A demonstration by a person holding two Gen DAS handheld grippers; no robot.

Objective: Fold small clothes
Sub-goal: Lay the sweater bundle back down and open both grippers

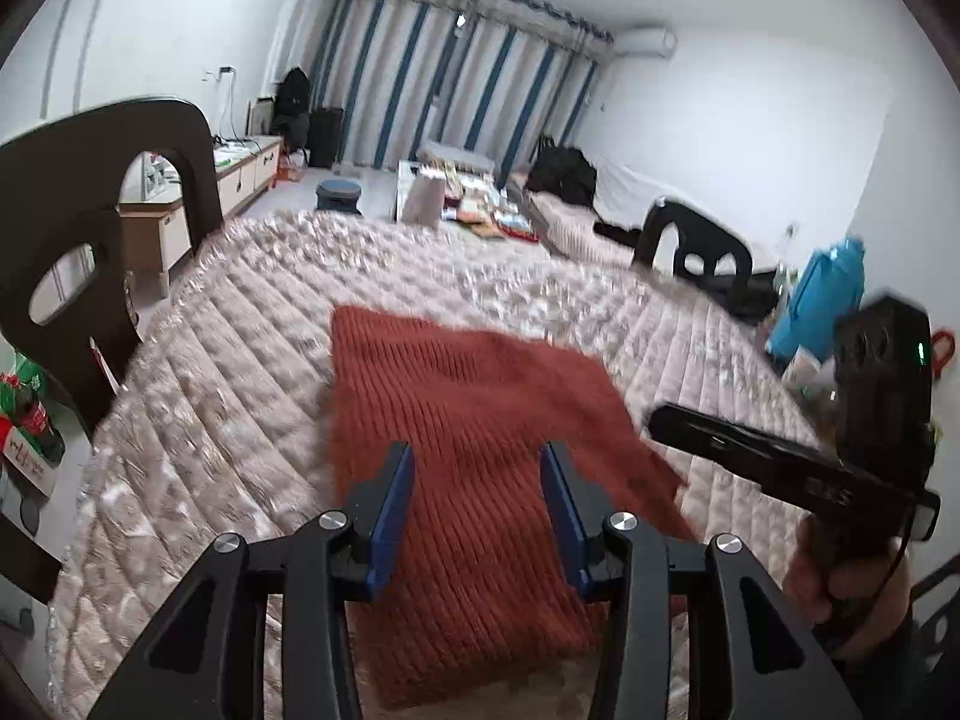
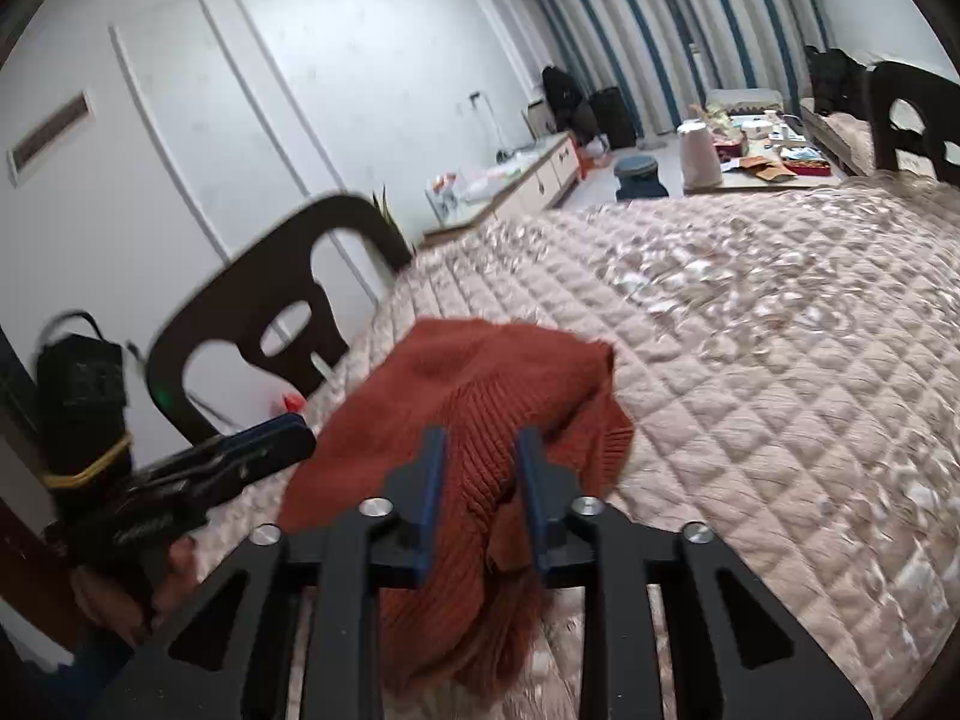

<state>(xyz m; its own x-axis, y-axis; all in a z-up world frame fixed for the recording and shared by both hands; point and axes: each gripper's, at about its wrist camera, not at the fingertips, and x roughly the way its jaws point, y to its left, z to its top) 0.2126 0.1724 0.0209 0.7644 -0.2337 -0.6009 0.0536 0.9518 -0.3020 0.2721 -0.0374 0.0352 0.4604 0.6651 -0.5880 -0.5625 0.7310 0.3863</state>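
Note:
A rust-red knitted garment (image 1: 474,456) lies folded flat on the quilted beige cover (image 1: 240,372); it also shows in the right wrist view (image 2: 480,414), bunched and rumpled. My left gripper (image 1: 477,498) is open and empty just above the garment's near part. My right gripper (image 2: 480,468) is open, its blue-padded fingers (image 2: 433,492) over the garment with nothing between them. The right gripper also appears at the right edge of the left wrist view (image 1: 780,456), beside the garment. The left gripper shows at the left of the right wrist view (image 2: 240,450).
Dark chairs stand at the cover's edges (image 1: 78,228) (image 1: 690,240) (image 2: 264,312). A low table with clutter (image 1: 474,204) and a kettle (image 2: 699,153) stand beyond. A blue bag (image 1: 822,300) and cola bottles (image 1: 30,414) sit off the sides.

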